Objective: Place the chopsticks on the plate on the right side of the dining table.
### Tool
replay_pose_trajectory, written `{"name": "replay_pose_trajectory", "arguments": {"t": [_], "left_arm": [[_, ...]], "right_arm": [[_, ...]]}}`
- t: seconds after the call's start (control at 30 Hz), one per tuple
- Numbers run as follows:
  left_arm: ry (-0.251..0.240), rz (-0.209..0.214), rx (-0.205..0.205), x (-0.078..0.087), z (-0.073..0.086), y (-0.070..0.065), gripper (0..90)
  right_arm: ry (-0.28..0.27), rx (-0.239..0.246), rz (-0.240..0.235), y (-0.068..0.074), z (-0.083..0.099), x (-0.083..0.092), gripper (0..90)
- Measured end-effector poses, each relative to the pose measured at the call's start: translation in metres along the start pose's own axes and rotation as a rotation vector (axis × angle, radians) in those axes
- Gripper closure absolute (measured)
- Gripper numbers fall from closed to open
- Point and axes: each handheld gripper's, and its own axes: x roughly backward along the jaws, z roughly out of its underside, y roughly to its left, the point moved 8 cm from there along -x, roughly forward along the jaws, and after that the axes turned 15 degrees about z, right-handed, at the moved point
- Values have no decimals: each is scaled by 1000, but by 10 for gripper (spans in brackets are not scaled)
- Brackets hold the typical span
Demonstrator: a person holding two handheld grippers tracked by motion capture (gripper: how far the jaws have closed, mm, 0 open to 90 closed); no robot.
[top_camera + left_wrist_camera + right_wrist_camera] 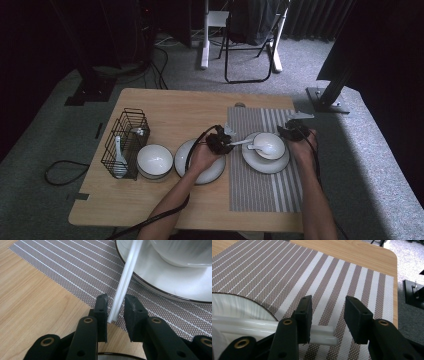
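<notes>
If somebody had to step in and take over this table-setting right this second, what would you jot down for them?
Left gripper: jaws astride the white spoon handle, a gap visible on one side; open.
Right gripper: open, empty, beside the plate on the striped placemat.
Done: bowl stands on that plate, spoon bowl-end inside it.
Left: draw the left gripper off the handle. A second bowl, a second plate and a wire basket holding another spoon wait on the bare wood.

Table (170, 107), light wood, rounded corners. Directly on top: striped placemat (265, 192) at right; black wire rack (127, 142) at left edge; white bowl (154, 161) just beside rack; white plate (212, 175) between bowl and placemat.
</notes>
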Motion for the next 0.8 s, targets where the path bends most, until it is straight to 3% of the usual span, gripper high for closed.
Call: {"name": "replay_pose_trajectory", "arguments": {"t": [0.57, 0.8], "left_arm": [[4, -17, 27, -1, 0, 4, 694], [29, -29, 14, -1, 2, 5, 699]], "right_arm": [[5, 25, 5, -2, 2, 5, 581], [11, 39, 8, -4, 2, 6, 580]]}}
